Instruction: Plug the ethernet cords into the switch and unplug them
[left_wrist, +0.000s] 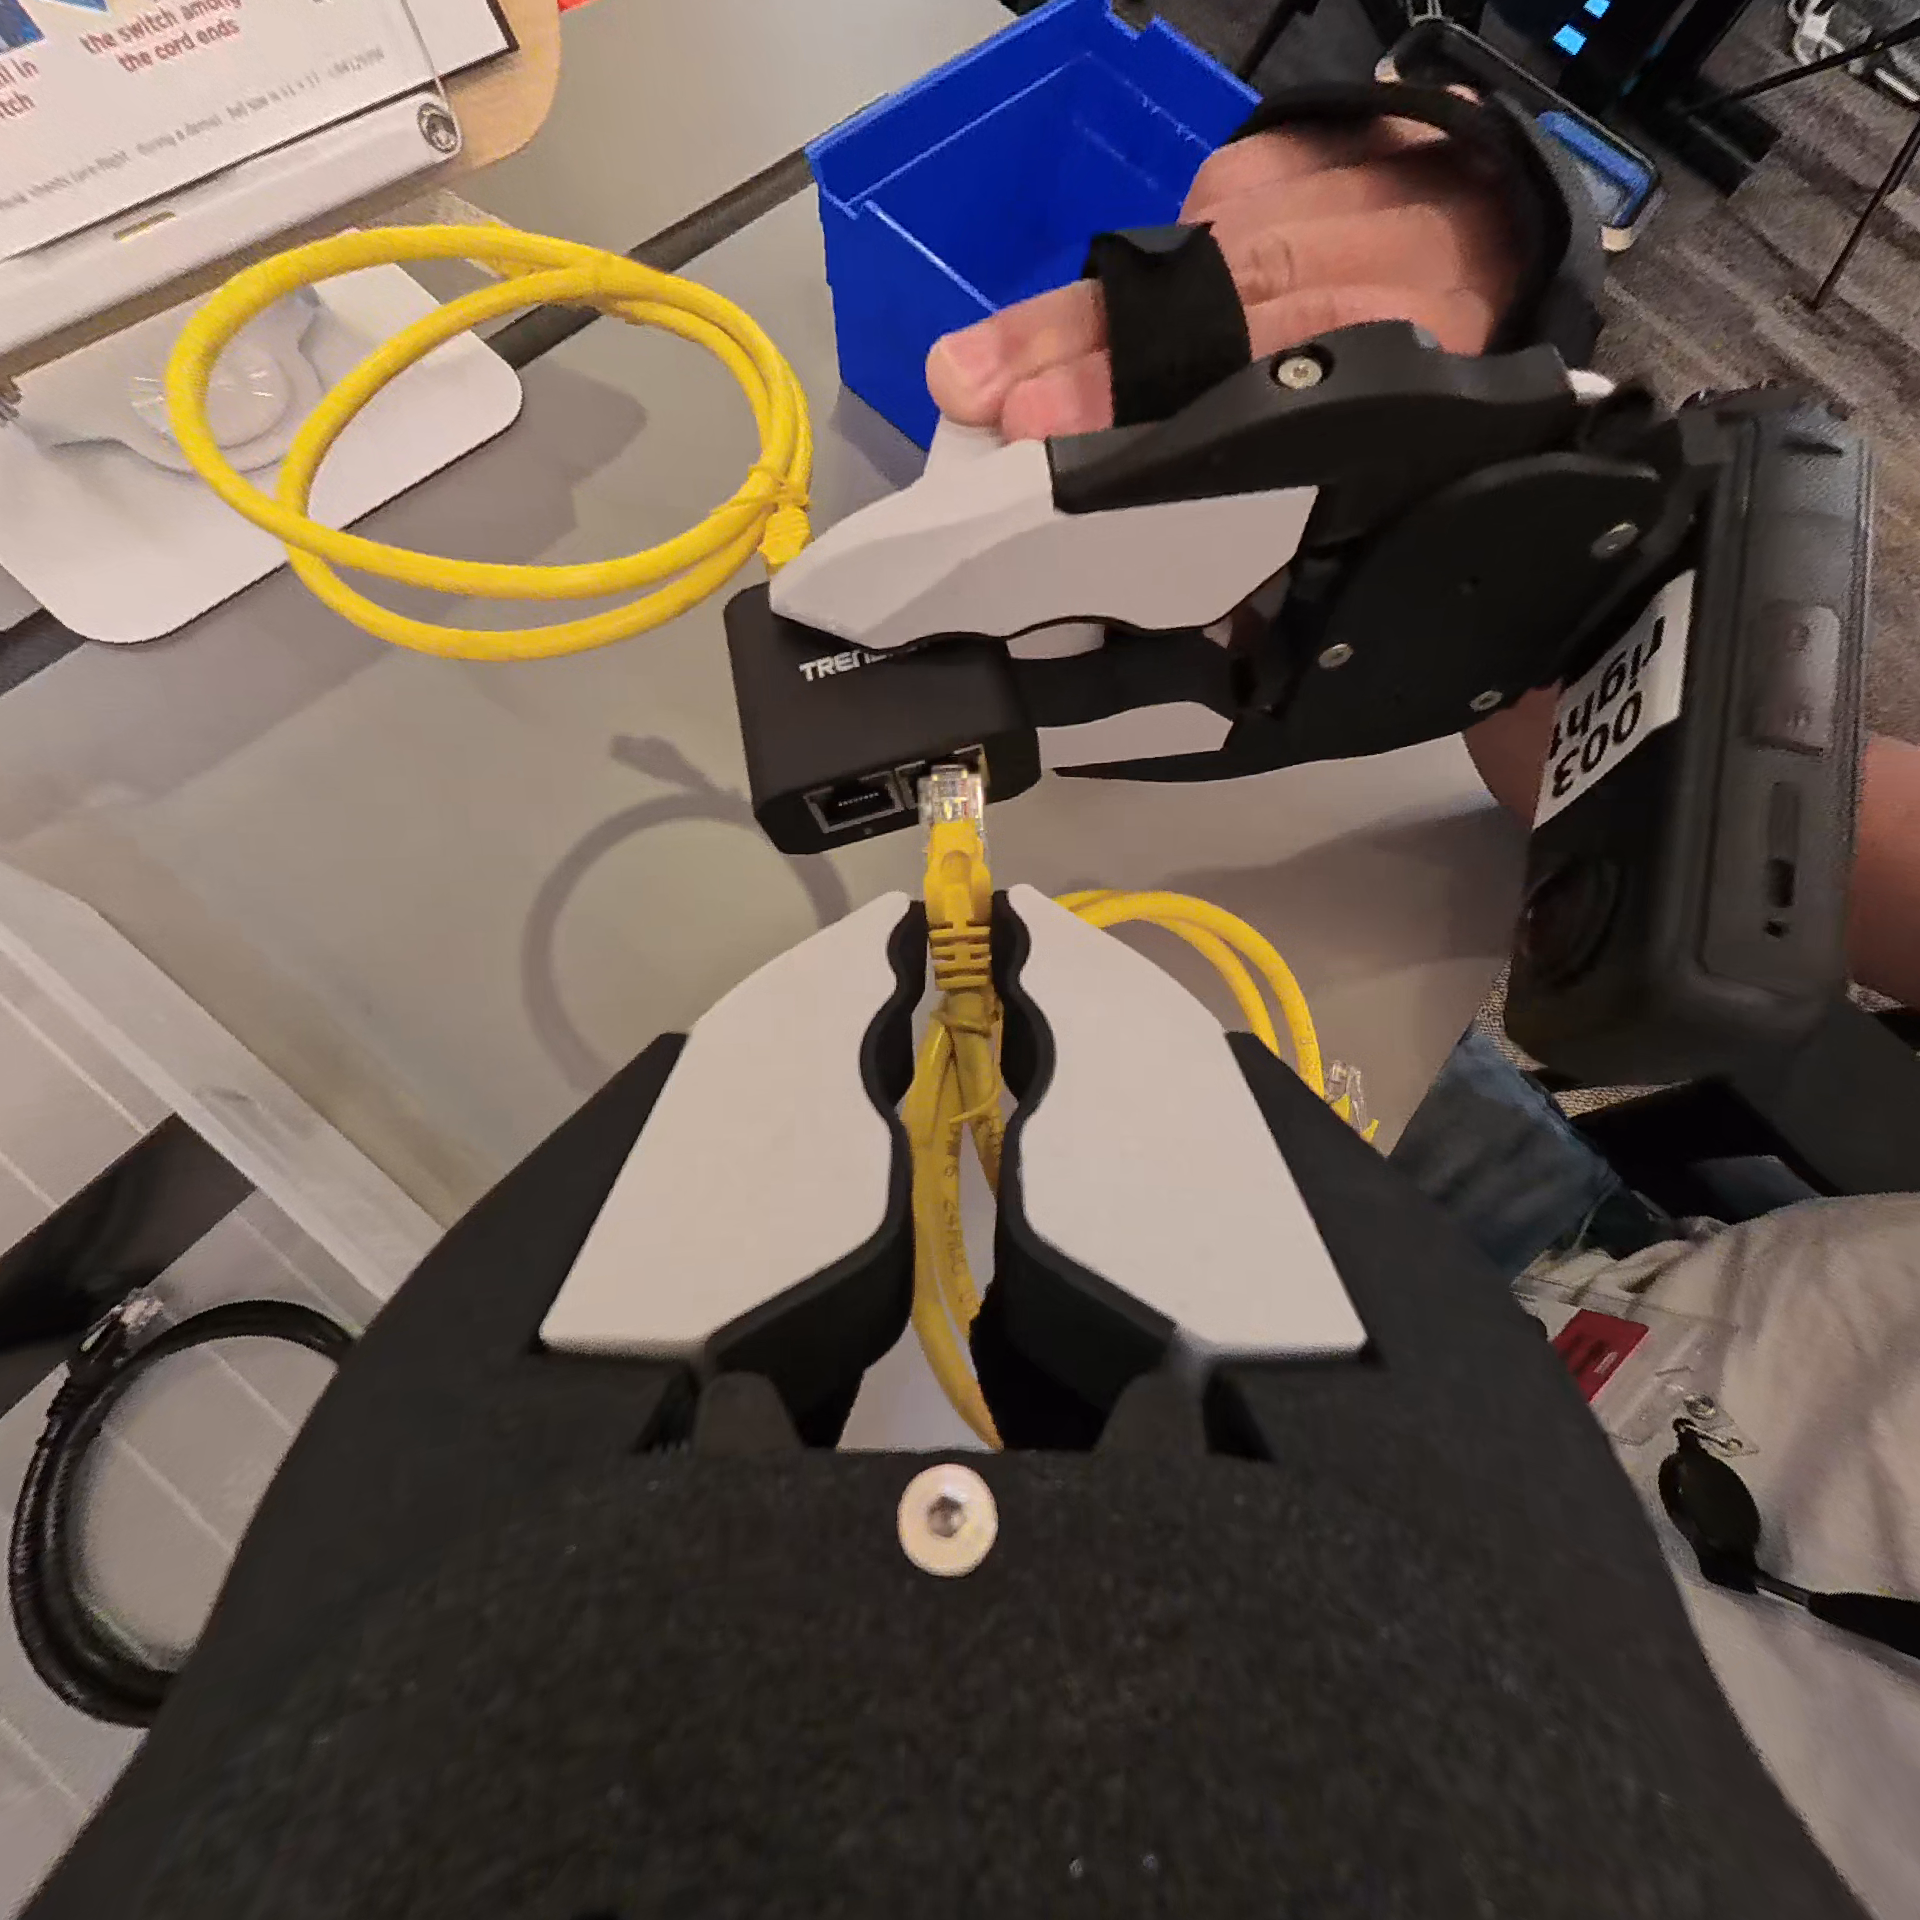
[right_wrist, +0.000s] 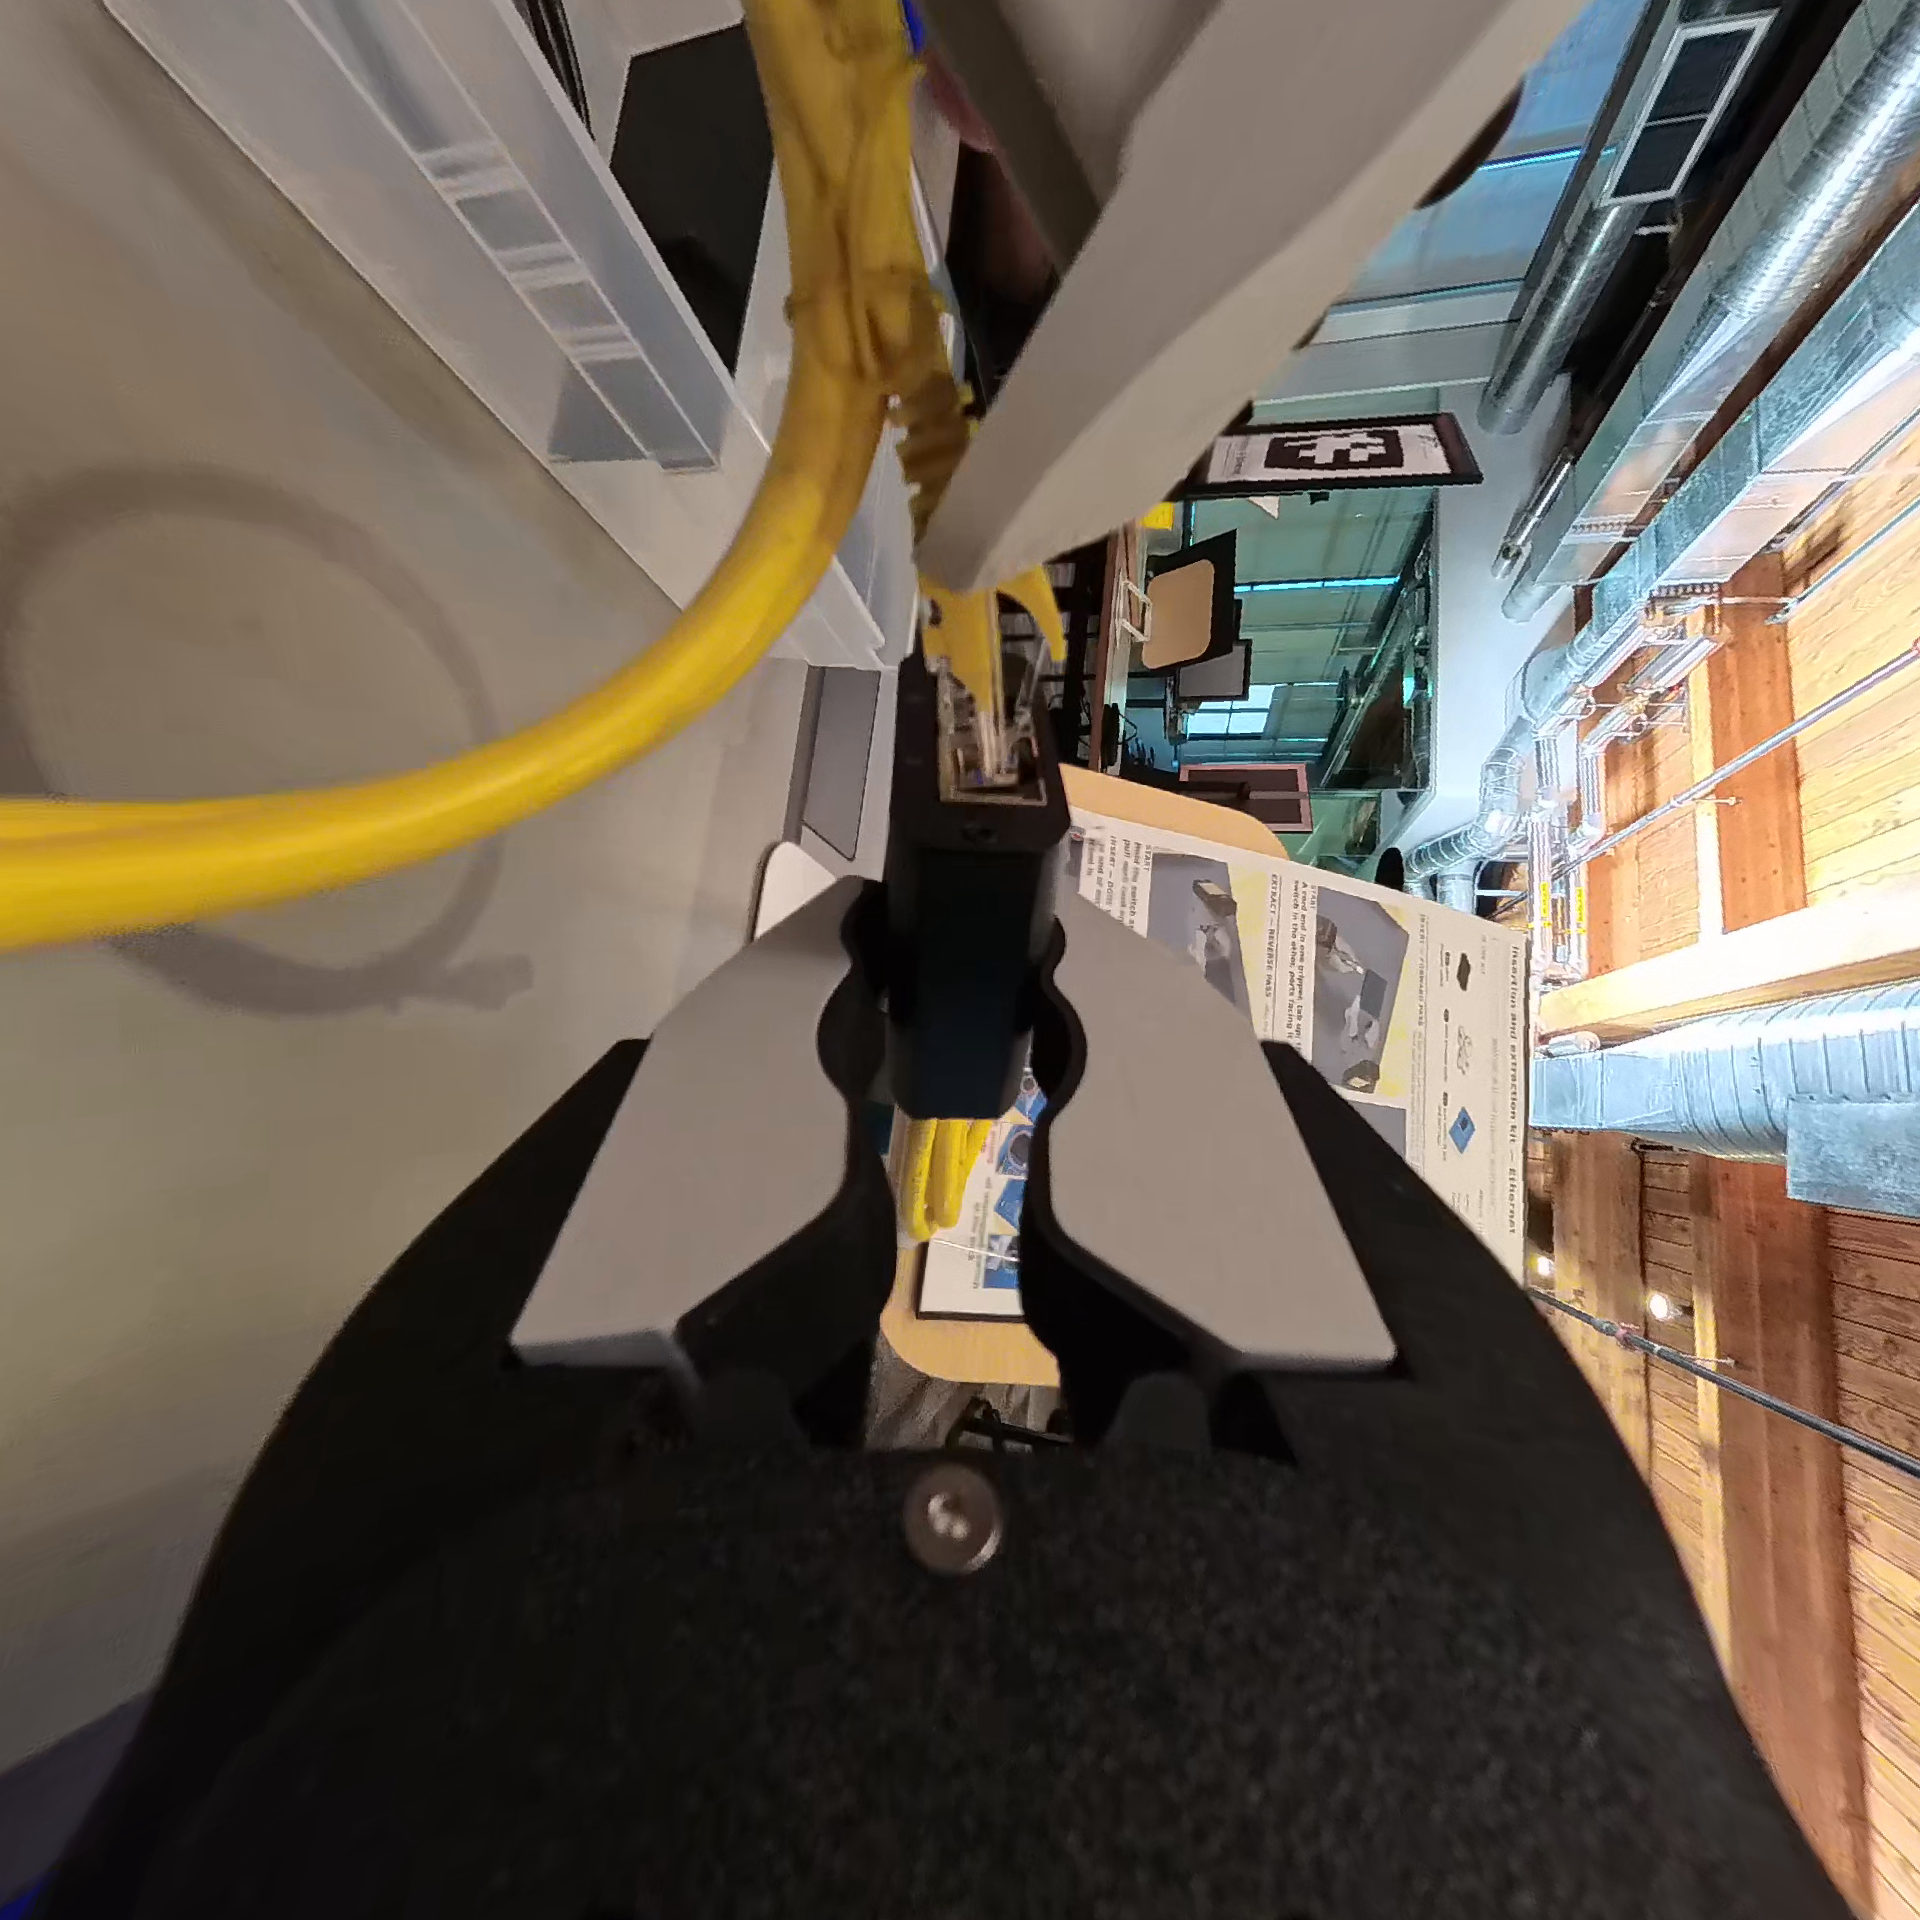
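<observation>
the yellow plug (left_wrist: 954, 914), pinched by the left gripper (left_wrist: 956, 920), was judged only partly seated in the switch (left_wrist: 883, 727) clamped by the right gripper (right_wrist: 961, 966).

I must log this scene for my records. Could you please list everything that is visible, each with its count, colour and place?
Switch: one, black, held above the table.
Plug: one, clear with a yellow boot, at a port of the switch.
Coiled cord: one, yellow, on the table behind the switch.
Black cord: one, lower left.
Bin: one, blue, far side.
Printed sheet: one, white, top left.
Table: one, grey.
Left gripper: closed on the yellow plug's boot.
Right gripper: clamped on the switch.
Hand: one, on the right gripper.
</observation>
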